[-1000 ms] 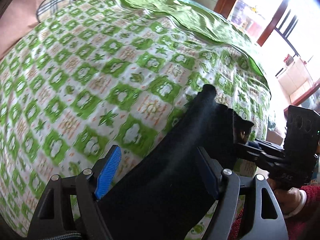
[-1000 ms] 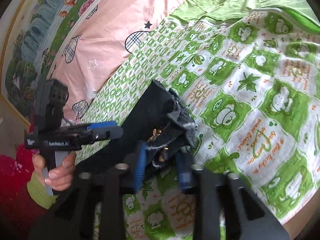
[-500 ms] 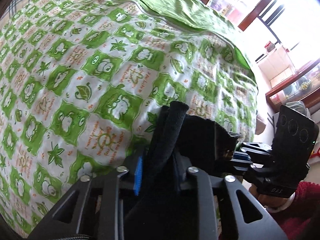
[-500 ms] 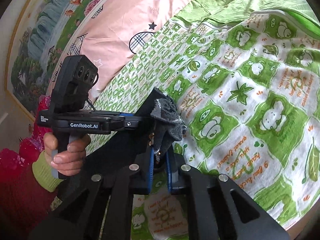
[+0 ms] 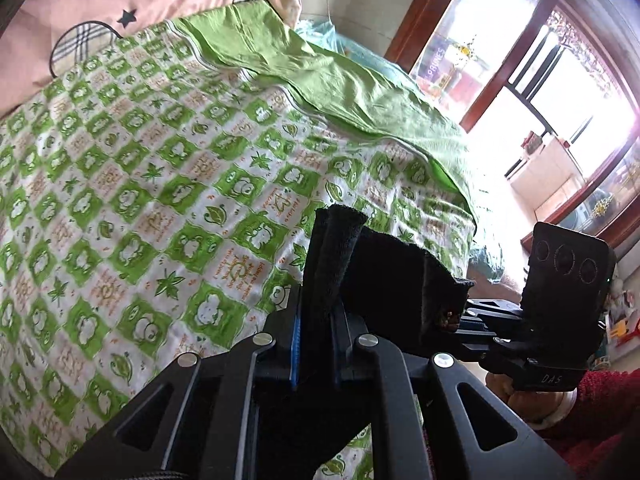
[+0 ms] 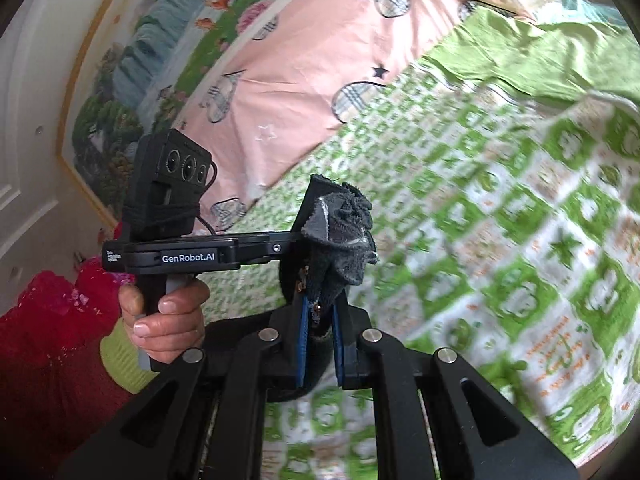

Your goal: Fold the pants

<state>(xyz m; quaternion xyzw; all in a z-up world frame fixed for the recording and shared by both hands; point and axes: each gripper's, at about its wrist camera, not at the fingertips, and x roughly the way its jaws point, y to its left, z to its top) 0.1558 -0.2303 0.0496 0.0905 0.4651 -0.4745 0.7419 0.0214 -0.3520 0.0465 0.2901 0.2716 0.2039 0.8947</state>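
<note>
The black pants point(image 5: 384, 276) hang between my two grippers, lifted above the bed. My left gripper point(image 5: 316, 320) is shut on one bunched edge of the pants, which sticks up between its blue pads. My right gripper point(image 6: 320, 320) is shut on the other bunched edge point(image 6: 340, 236), grey lining showing. In the left wrist view the right gripper point(image 5: 460, 316) holds the cloth's far end. In the right wrist view the left gripper point(image 6: 296, 246) sits close on the left, held by a hand.
The bed point(image 5: 168, 184) has a green and white patterned sheet, with a plain green cover point(image 5: 320, 76) folded at the far side and a pink quilt point(image 6: 304, 64) behind. A window and wooden frame point(image 5: 496, 80) stand to the right.
Both grippers have risen and tilted up with the pants, so more of the bed's far side and the room shows. Both closed on the cloth a second ago and stay shut.
</note>
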